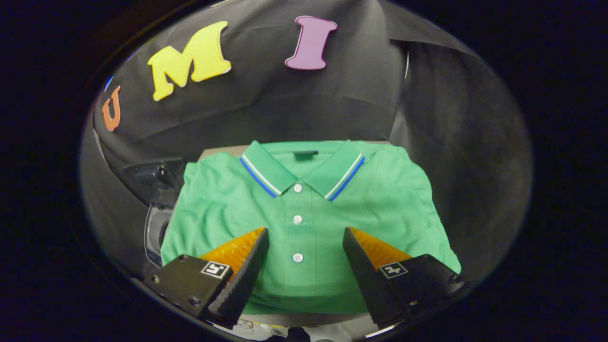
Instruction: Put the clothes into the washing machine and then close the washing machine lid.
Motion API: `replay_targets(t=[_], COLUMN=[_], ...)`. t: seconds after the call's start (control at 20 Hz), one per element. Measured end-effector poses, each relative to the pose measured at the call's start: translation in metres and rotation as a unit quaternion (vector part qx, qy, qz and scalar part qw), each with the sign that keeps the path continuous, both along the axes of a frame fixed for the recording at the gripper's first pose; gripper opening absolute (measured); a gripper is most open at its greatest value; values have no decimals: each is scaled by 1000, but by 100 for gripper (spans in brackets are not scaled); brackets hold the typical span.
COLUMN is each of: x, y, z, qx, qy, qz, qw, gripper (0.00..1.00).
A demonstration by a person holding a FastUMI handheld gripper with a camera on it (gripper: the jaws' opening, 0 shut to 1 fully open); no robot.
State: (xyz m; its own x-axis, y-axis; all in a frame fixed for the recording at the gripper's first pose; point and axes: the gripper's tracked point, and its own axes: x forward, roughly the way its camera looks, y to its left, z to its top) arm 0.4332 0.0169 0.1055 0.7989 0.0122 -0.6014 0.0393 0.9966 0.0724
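A folded green polo shirt (304, 209) lies flat below me, with a collar striped in white and blue and three white buttons down its front. My gripper (306, 237) hovers over the lower half of the shirt, open wide, with the button placket running between the two fingers. Nothing is held between them. To the left of the shirt I see part of the washing machine (154, 209), a dark raised lid and a pale rim, mostly hidden by the shirt.
The shirt rests on a flat tan surface (223, 151) whose far edge shows behind the collar. Black cloth walls close in behind and to the right. A pale edge (304, 330) shows below the shirt's hem, near the finger bases.
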Motion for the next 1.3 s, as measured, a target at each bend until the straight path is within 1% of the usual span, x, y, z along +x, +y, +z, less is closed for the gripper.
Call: replay_targets(t=[0.1,0.3,0.35,0.4,0.5,0.55,0.6,0.65,0.7,0.75,0.85,0.95,1.1,1.2,1.3], x=[0,0,1,2,5,0,3,4,4,5,0,-8,-37,-56,-69], y=[0,3,6,8,10,11,11,11,9,11,13,22,38,50,70], z=[1,0,2,5,4,-5,6,5,6,7,3,5,2,13,30], qx=[1,-2,-3,-8,-14,-16,-15,-15,-5,4,-1,-4,26,38,65], qy=[14,63,73,76,87,92,98,95,90,81,68,56,20,-10,-42], qz=[-3,12,12,19,22,26,27,27,11,0,-1,13,29,43,52], qw=[1000,998,997,997,996,995,995,995,996,997,998,998,999,998,996], gripper=[97,93,87,85,61,50,45,39,35,12,7,6,5,4,4])
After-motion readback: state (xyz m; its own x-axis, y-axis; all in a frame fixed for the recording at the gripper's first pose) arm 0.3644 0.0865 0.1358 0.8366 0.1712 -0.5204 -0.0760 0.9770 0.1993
